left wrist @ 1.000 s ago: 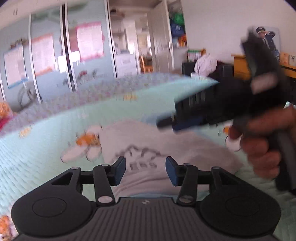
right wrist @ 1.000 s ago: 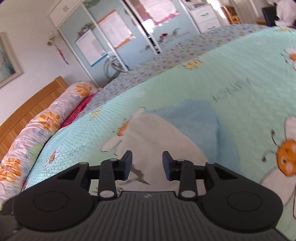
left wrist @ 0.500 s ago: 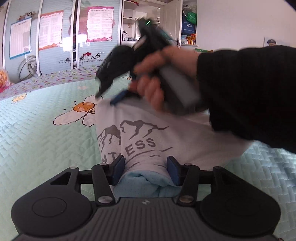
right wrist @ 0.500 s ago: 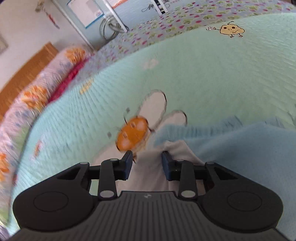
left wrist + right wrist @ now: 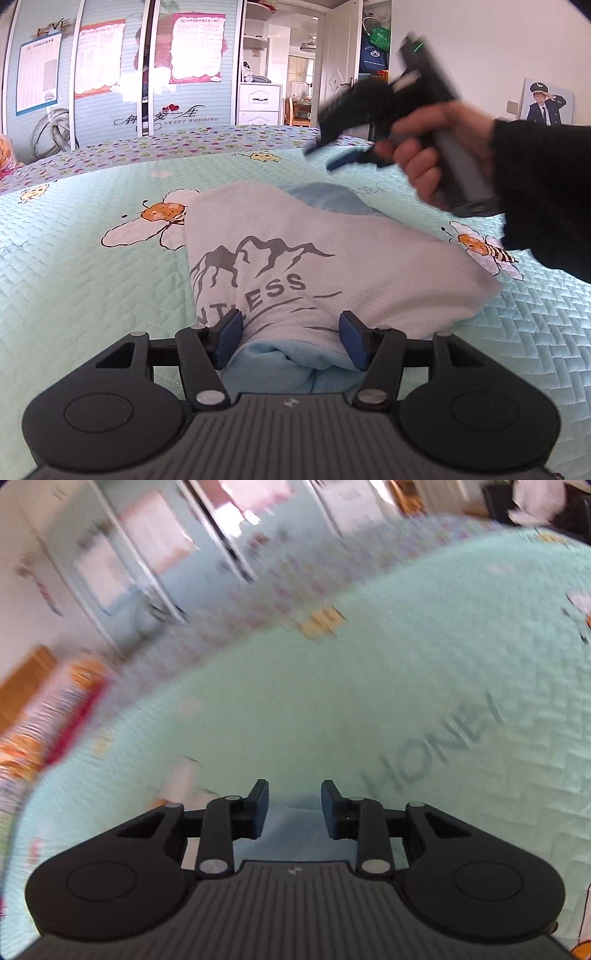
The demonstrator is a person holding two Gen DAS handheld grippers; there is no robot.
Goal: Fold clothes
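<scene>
Two blue-padded jaws of the left gripper (image 5: 290,339) are seen standing apart, having just been opening, with the near bunched end of the white mesh T-shirt with a grey mountain print and pale blue lining (image 5: 295,258) lying between them; the pads sit right at the cloth's sides, but no pinch can be made out, so the garment is judged released. Beyond it, the right gripper (image 5: 334,157) is carried in a hand (image 5: 424,155) with a black sleeve above the far side of the shirt, its jaws parted and nothing held between them; in its own view only a strip of pale blue cloth is glimpsed under the fingers, the rest being blurred. The shirt is laid partly folded across the middle of the bed, its blue inner layer spilling out at the near end and peeking at the far edge. Soft, light and limp handling is to be expected: the fabric will sag and slide on itself, so it is best taken at a doubled edge or corner rather than mid-panel. Underneath, a mint-green quilted bedspread printed with bees (image 5: 74,280) is spread, giving a yielding surface. Further out, a sliding wardrobe with posters (image 5: 110,74), an open doorway and a white wall are seen.
</scene>
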